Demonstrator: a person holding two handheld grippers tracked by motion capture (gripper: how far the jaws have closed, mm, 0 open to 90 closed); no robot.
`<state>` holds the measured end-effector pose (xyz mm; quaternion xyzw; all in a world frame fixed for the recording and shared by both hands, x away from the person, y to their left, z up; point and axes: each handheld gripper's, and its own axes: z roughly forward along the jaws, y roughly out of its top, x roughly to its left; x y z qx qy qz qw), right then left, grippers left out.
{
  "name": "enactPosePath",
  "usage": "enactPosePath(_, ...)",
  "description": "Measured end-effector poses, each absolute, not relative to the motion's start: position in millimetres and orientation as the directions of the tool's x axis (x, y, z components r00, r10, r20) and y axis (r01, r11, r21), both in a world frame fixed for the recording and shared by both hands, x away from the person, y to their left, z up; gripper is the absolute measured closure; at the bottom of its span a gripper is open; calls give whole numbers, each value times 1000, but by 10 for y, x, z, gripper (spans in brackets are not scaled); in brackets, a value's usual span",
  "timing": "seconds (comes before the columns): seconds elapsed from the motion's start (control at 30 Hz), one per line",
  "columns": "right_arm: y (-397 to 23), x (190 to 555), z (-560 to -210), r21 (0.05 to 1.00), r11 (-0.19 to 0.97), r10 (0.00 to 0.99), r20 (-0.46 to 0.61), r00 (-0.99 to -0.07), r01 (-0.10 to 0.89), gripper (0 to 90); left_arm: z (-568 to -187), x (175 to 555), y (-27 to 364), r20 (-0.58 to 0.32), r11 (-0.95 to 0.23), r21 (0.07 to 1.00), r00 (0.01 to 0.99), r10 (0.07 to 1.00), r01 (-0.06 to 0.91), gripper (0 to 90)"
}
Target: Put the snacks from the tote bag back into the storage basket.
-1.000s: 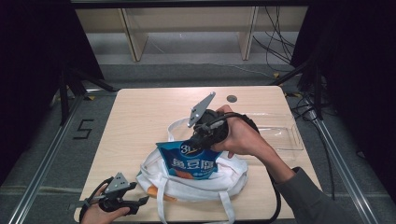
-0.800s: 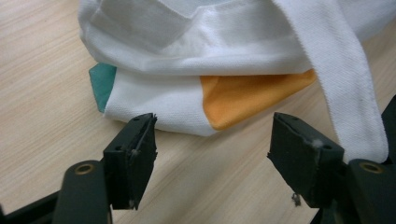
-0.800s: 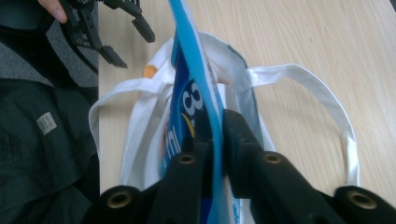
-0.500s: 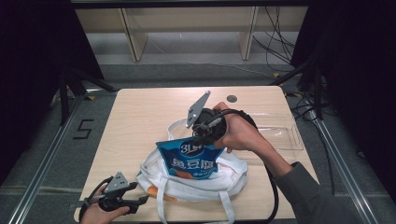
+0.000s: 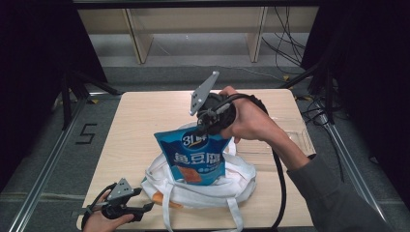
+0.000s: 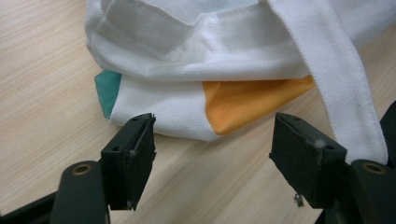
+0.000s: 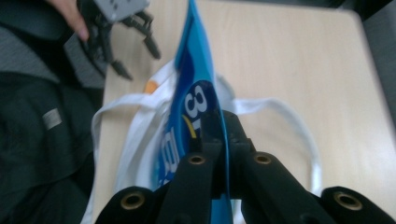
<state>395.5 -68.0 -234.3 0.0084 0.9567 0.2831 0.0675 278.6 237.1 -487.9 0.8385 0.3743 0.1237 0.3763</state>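
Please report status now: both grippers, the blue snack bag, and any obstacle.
Right gripper shut on blue snack bag. Left gripper open beside white tote. Bag bottom inside tote. No obstacle seen.

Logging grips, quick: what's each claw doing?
Left claw: open, holding nothing.
Right claw: shut on the blue snack bag.

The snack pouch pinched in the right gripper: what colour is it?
The snack pouch is blue with white lettering and an orange patch low on its front, clearest in the high view.
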Motion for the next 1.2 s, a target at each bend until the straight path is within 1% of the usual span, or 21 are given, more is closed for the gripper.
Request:
enactPosePath(0.03, -684, 3946, -2273, 548, 836, 56, -141, -988, -31, 900, -4882, 2783, 2366, -85, -423, 727, 683, 726, 540, 291)
enactPosePath(0.07, -694, 3913, -2206, 546, 838, 76, -143, -987, -14, 900, -4892, 2784, 2368, -88, -418, 733, 685, 723, 537, 287)
enactPosePath(0.17, -735, 3863, -2037, 551, 835, 94, -151, -984, -4, 900, -4878, 2783, 2384, -73, -425, 730, 679, 731, 536, 280)
enactPosePath(0.23, -776, 3874, -1949, 552, 833, 100, -204, -974, -30, 900, -4873, 2782, 2393, -72, -421, 730, 674, 735, 538, 279)
enactPosePath(0.3, -821, 3870, -1898, 549, 835, 117, -222, -968, -25, 900, -4883, 2782, 2394, -74, -420, 733, 676, 734, 535, 279)
enactPosePath(0.37, -907, 3862, -1834, 538, 843, 144, -234, -962, -4, 900, -4885, 2780, 2392, -78, -424, 727, 679, 730, 540, 279)
enactPosePath(0.4, -960, 3882, -1809, 541, 841, 145, -245, -958, -11, 900, -4893, 2785, 2396, -70, -433, 723, 680, 730, 538, 279)
enactPosePath(0.47, -1085, 3880, -1759, 547, 837, 187, -246, -951, 23, 900, -4901, 2788, 2401, -71, -439, 717, 683, 727, 541, 280)
enactPosePath(0.5, -1149, 3895, -1732, 544, 839, 184, -252, -950, 18, 900, -4901, 2792, 2398, -73, -436, 718, 682, 728, 542, 280)
enactPosePath(0.53, -1208, 3887, -1720, 549, 835, 208, -249, -946, 40, 900, -4892, 2799, 2406, -63, -448, 714, 687, 724, 538, 280)
enactPosePath(0.63, -1347, 3945, -1707, 536, 844, 205, -287, -936, 21, 900, -4889, 2784, 2389, -75, -416, 730, 668, 740, 542, 280)
enactPosePath(0.7, -1432, 3972, -1712, 536, 844, 222, -282, -933, 38, 900, -4877, 2790, 2404, -59, -439, 727, 684, 727, 528, 280)
enactPosePath(0.73, -1514, 4011, -1705, 540, 839, 252, -290, -923, 59, 900, -4881, 2793, 2406, -57, -439, 729, 685, 726, 526, 280)
enactPosePath(0.83, -1630, 4061, -1696, 544, 834, 284, -287, -915, 88, 900, -4891, 2793, 2414, -58, -445, 725, 690, 722, 526, 281)
enactPosePath(0.87, -1671, 4087, -1693, 546, 833, 284, -286, -915, 88, 900, -4903, 2797, 2406, -64, -430, 732, 682, 728, 528, 281)
enactPosePath(0.93, -1749, 4110, -1698, 548, 823, 341, -269, -901, 148, 900, -4885, 2806, 2430, -47, -459, 714, 691, 722, 528, 281)
enactPosePath(0.97, -1789, 4152, -1698, 545, 827, 330, -277, -902, 135, 900, -4898, 2790, 2408, -78, -415, 728, 667, 741, 546, 281)
enactPosePath(1.07, -1907, 4230, -1721, 550, 819, 361, -277, -890, 161, 900, -4877, 2790, 2429, -59, -439, 720, 678, 733, 538, 281)
enactPosePath(1.1, -1944, 4254, -1735, 552, 816, 373, -275, -886, 172, 900, -4885, 2787, 2413, -73, -417, 729, 668, 740, 542, 281)
enactPosePath(1.13, -1979, 4284, -1749, 552, 817, 370, -280, -886, 167, 900, -4877, 2790, 2425, -58, -437, 722, 677, 734, 537, 281)
enactPosePath(1.2, -2047, 4324, -1778, 553, 814, 377, -272, -885, 177, 900, -4876, 2789, 2423, -52, -442, 729, 686, 726, 523, 281)
